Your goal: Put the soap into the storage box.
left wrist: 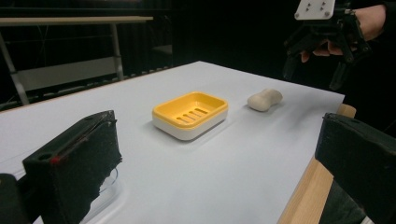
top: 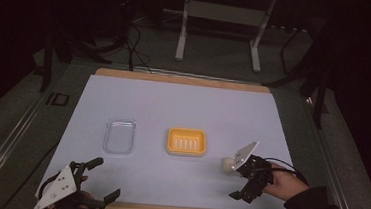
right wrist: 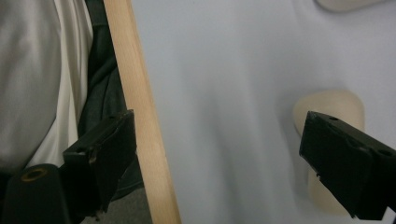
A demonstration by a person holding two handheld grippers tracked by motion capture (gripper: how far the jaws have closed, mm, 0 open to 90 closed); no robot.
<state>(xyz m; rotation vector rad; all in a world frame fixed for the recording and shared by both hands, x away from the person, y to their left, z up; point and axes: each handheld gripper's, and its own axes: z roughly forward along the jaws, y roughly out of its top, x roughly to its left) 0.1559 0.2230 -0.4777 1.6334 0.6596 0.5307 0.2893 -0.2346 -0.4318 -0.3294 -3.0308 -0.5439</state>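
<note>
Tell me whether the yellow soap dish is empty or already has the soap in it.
Empty. The yellow soap dish shows only its bare slotted floor, and the soap lies on the white table cover beside it.

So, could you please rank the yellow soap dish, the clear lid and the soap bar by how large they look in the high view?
1. yellow soap dish and clear lid: much alike in footprint, so I won't rank them.
2. soap bar: clearly smallest, though partly hidden behind the right tongs.
</note>
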